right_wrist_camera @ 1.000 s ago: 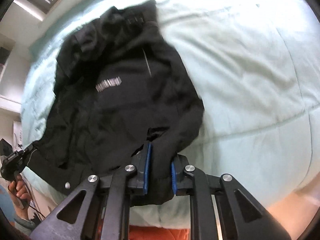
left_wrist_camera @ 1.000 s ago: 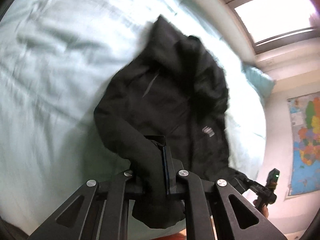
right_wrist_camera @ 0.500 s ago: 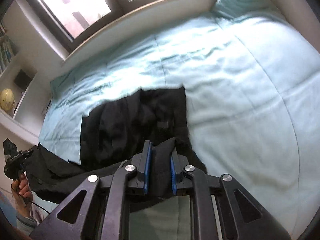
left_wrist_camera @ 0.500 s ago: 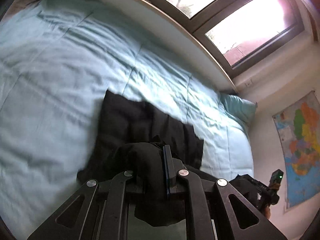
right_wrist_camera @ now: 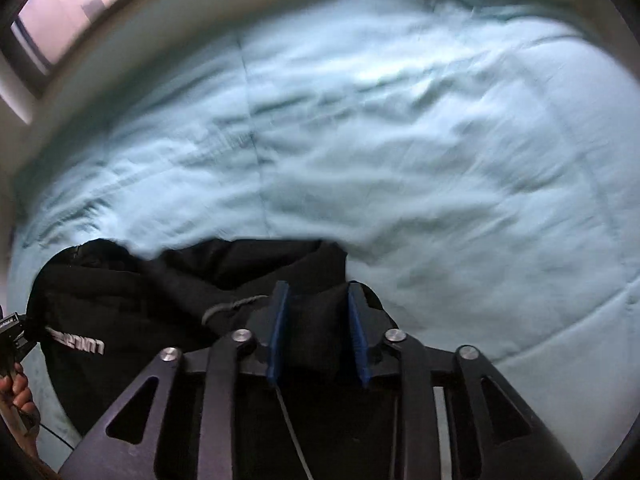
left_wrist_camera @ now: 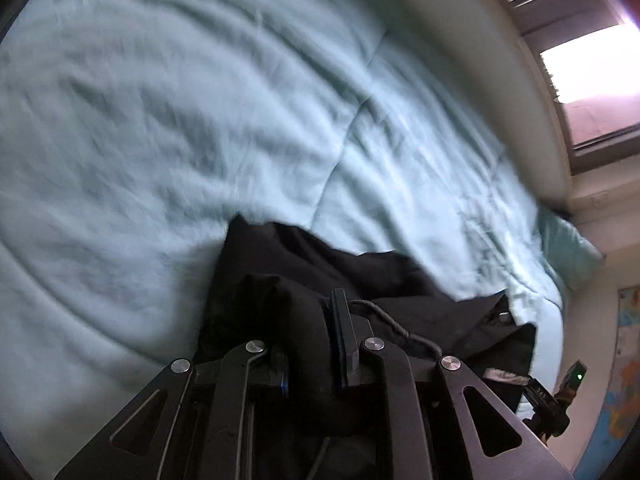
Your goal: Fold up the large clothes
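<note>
A black hooded jacket (left_wrist_camera: 280, 264) lies bunched on the pale blue duvet (left_wrist_camera: 160, 120), close under both grippers. My left gripper (left_wrist_camera: 312, 320) is shut on a thick fold of its black fabric; a drawcord runs by the right finger. In the right wrist view the jacket (right_wrist_camera: 140, 300) shows white lettering at the left. My right gripper (right_wrist_camera: 316, 304) has black fabric between its blue pads, with the jaws a little apart around the bundle. The other gripper shows small at each view's edge (left_wrist_camera: 560, 396).
The duvet (right_wrist_camera: 400, 120) covers a wide bed. A window (left_wrist_camera: 592, 48) and sill run along the far side. A pillow (left_wrist_camera: 568, 248) lies at the bed's right end. A wall map (left_wrist_camera: 624, 360) hangs at the right.
Both grippers have swung down and forward toward the bed with the jacket. The jacket, hanging spread out a second ago, now lies folded over close under the fingers.
</note>
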